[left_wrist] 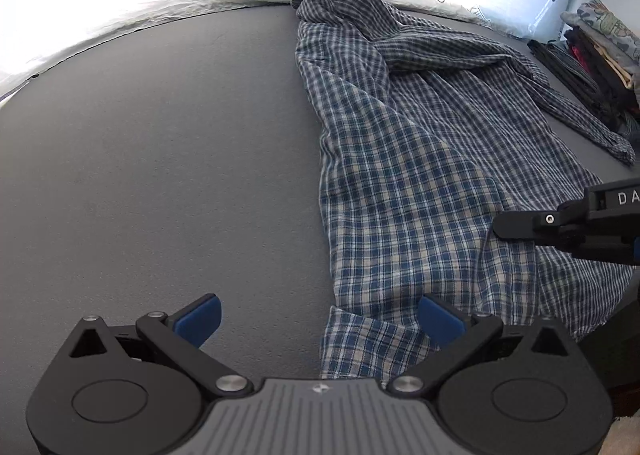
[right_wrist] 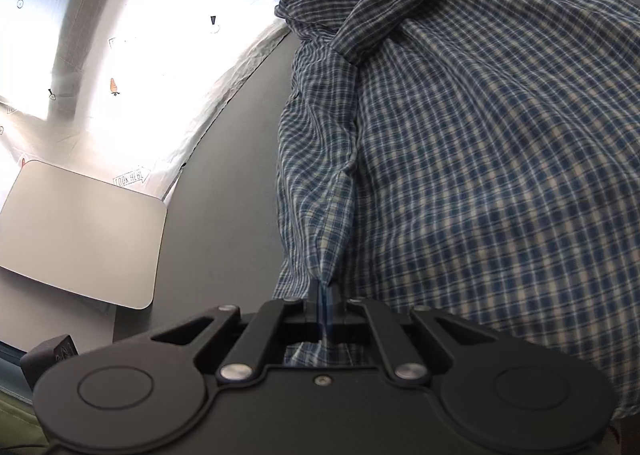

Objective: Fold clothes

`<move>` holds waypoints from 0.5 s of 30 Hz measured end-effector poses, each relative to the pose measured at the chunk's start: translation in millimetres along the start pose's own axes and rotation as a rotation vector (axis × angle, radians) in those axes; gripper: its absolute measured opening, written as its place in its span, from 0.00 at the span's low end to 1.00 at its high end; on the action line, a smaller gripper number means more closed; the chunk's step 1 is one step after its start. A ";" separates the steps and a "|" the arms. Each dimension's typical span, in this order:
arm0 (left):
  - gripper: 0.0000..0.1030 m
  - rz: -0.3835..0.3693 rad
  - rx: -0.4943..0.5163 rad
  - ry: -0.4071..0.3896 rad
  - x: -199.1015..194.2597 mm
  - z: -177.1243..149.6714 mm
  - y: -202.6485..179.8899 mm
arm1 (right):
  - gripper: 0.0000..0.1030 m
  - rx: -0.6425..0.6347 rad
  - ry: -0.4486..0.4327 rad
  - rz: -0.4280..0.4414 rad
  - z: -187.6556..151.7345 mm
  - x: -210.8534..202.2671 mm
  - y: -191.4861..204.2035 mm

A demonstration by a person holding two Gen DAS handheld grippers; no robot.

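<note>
A: Left gripper (left_wrist: 320,319)?
B: Spread wide, empty, at the shirt's near hem.
A: Right gripper (right_wrist: 324,307)?
B: Pinched on a fold of the plaid shirt (left_wrist: 420,183), rumpled across the grey table (left_wrist: 160,155).
A: Handling?
B: Likely light, limp; grab hems or seams. Far sleeve bunched.

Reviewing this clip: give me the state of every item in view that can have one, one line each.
Plaid shirt: unfolded, rumpled, spread on the grey surface, one sleeve lying across the body.
Left gripper: open, holding nothing, blue fingers either side of the shirt's near edge.
Right gripper: shut on a pinched fold of the shirt.
Stack of clothes: folded, piled at the far right.
</note>
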State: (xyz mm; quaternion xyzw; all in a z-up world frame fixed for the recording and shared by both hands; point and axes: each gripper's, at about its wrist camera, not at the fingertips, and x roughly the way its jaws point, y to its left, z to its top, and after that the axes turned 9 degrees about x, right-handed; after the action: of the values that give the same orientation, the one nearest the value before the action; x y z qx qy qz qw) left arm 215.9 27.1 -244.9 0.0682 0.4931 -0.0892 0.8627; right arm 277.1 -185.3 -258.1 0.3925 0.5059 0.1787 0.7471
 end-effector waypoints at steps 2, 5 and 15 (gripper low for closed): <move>1.00 0.013 0.022 0.052 9.2 -2.3 -11.7 | 0.02 -0.003 0.019 -0.014 1.6 1.1 -4.1; 1.00 0.039 0.040 0.149 25.4 -10.1 -22.0 | 0.02 -0.007 0.048 -0.034 3.9 2.7 -10.1; 1.00 0.122 -0.052 0.170 20.9 -8.3 -16.0 | 0.15 -0.020 0.140 -0.100 12.4 7.1 -29.9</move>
State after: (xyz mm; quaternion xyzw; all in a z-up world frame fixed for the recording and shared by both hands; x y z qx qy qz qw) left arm 215.9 11.4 -267.6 0.0832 0.5614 -0.0176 0.8232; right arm 287.3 -204.3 -283.2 0.3458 0.5741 0.1733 0.7217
